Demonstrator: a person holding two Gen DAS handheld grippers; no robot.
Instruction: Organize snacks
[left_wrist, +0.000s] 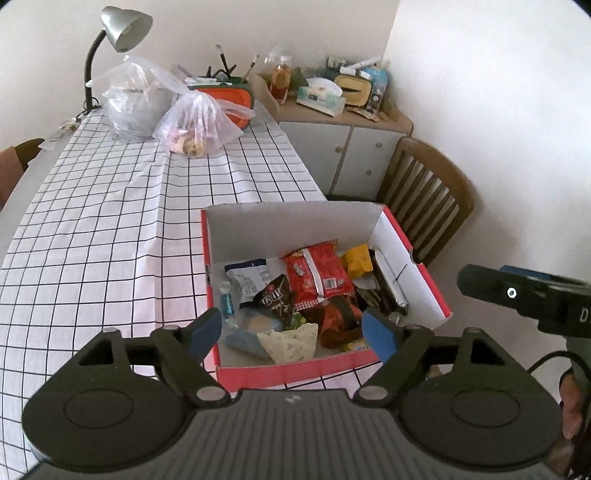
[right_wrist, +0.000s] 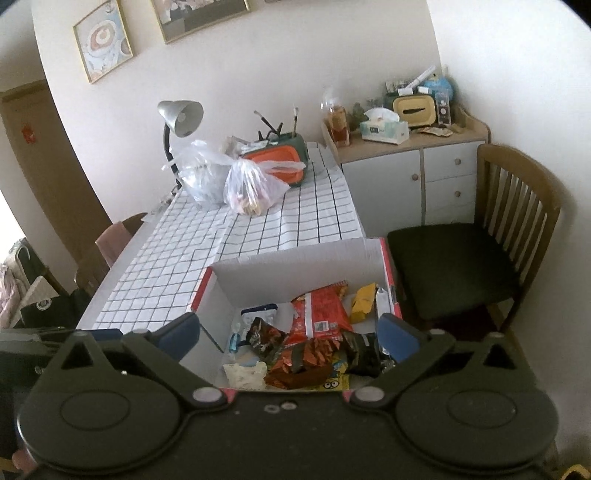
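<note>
The open red-and-white cardboard box (left_wrist: 406, 254) is sitting at the near right corner of the counter (left_wrist: 110, 221), holding a loose heap of crinkly foil and plastic snack packets. A glossy red packet (left_wrist: 317, 273) is lying on top toward the back, with a small yellow packet (left_wrist: 357, 261) just beside it against the right wall. A white-and-navy pouch (left_wrist: 248, 277) is resting toward the left, a dark brown wrapper (left_wrist: 275, 295) is overlapping it, and a pale triangular packet (left_wrist: 290, 341) is leaning at the front. The printing on all of them is too small to read, and the lower packets are lying half buried under the others.

The left hand-held gripper (left_wrist: 293, 328) is hovering over the front of the box with its blue-padded fingers spread wide, gripping nothing. The right hand-held gripper (right_wrist: 290, 332) is likewise poised above the box, fingers wide apart and empty; from the left wrist view only its black body is showing at the right edge.

A white cloth with a thin black grid is covering the counter. At the far end, two translucent, knotted plastic bags (left_wrist: 195, 125) are standing near a silver gooseneck lamp (left_wrist: 122, 29) and an orange-and-green container (left_wrist: 229, 98); their contents are blurred. A slatted wooden chair (right_wrist: 480, 251) with a dark seat is standing beside the box, before a cluttered grey cabinet (right_wrist: 413, 173).
</note>
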